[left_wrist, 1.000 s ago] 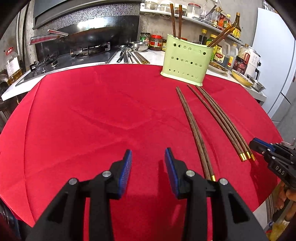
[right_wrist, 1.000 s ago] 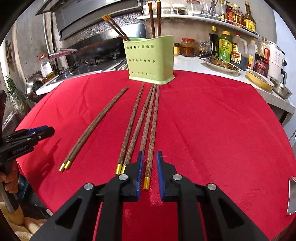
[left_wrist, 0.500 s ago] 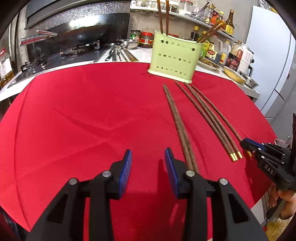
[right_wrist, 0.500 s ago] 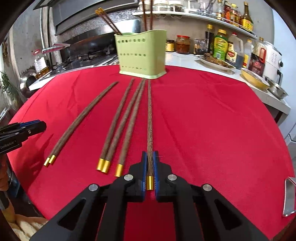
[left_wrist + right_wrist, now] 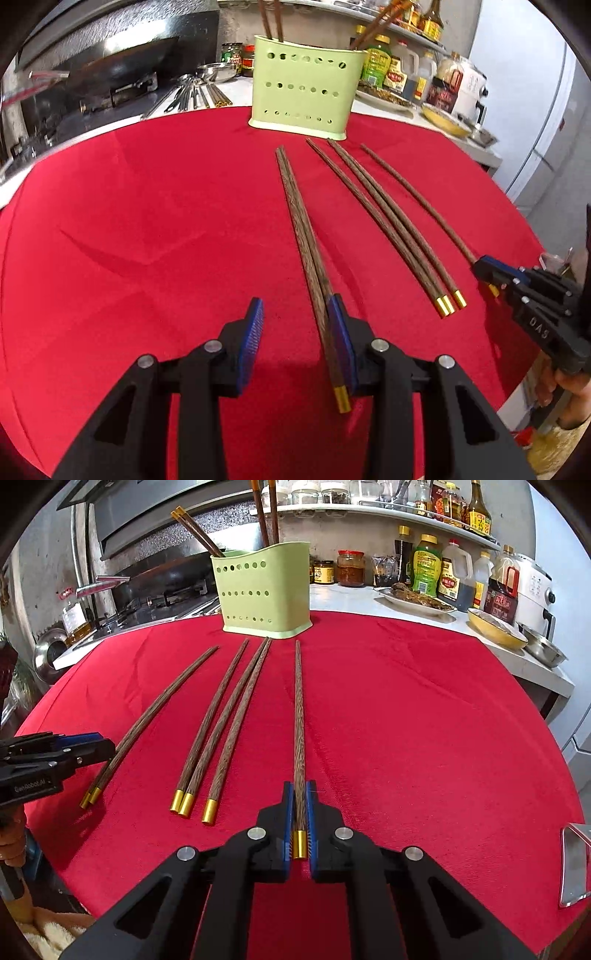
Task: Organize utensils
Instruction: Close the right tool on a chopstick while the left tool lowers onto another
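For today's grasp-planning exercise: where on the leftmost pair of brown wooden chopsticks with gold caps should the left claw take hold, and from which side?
Grip the pair of brown wooden chopsticks near the gold-capped ends, the thick part nearest the left claw. Come from above, pads either side: they lie flat and together on the red cloth, so one squeeze could catch both, probably.

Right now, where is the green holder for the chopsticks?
In the right wrist view the green holder stands at the far edge of the red cloth, left of centre, just beyond the tips of the loose chopsticks, with the stove behind it.
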